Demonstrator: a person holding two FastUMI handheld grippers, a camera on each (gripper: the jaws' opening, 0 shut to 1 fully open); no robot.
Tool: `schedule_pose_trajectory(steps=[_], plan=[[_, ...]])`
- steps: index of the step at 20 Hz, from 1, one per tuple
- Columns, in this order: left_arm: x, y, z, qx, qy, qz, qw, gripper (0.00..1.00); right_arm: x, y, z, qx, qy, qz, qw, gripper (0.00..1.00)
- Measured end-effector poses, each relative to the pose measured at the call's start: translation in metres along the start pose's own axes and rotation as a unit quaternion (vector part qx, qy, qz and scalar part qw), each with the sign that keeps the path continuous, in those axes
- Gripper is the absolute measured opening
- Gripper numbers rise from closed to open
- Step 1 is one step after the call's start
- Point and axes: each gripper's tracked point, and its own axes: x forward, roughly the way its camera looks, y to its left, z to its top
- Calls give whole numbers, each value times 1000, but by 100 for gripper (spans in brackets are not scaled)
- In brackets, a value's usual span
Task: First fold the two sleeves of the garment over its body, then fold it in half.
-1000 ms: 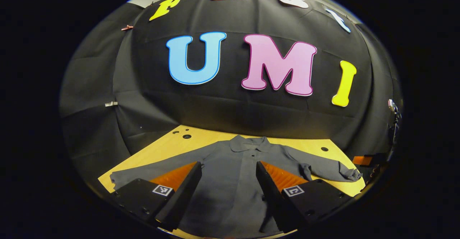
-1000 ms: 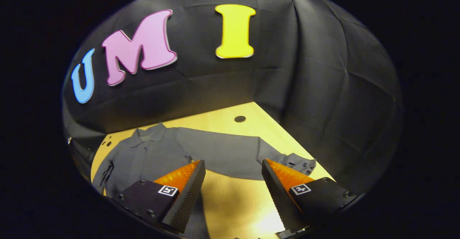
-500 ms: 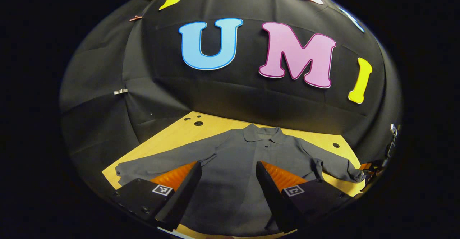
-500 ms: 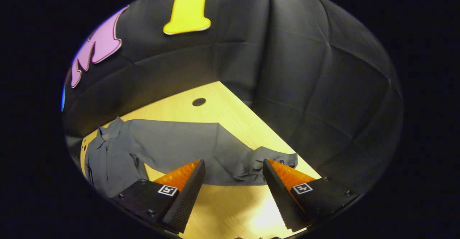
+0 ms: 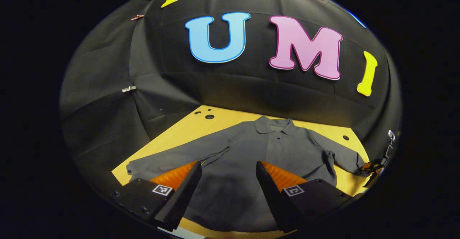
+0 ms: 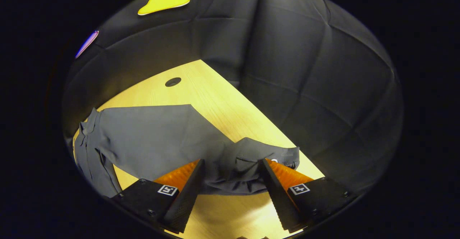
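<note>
Folding has not begun, as I read it: the shirt (image 5: 248, 156) lies flat and face up on the table (image 5: 179, 134), collar toward the back wall, both sleeves spread out to the sides. I judge the first sleeve fold is the step in hand, starting with the right cuff (image 6: 251, 160). In the right gripper view that rumpled cuff sits between my right gripper's (image 6: 230, 181) fingers, which stand wide apart and hold nothing; I cannot tell whether they touch the cloth yet. Next I would need to lower onto the cuff, close on it, then carry it across over the body. My left gripper (image 5: 228, 181) hovers over the shirt's lower body, its fingers also wide apart and empty, with the left sleeve (image 5: 172, 158) stretched out well off to its side.
</note>
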Motion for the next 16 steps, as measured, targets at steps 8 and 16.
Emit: schedule_pose_trajectory(steps=[8, 16], plan=[[-2, -21, -11, 18, 9, -25, 999, 96, -3, -1, 4, -11, 2, -3, 1000, 40], [-11, 0, -25, -8, 22, -14, 1000, 96, -9, 6, 10, 0, 24, 25, 999, 6]])
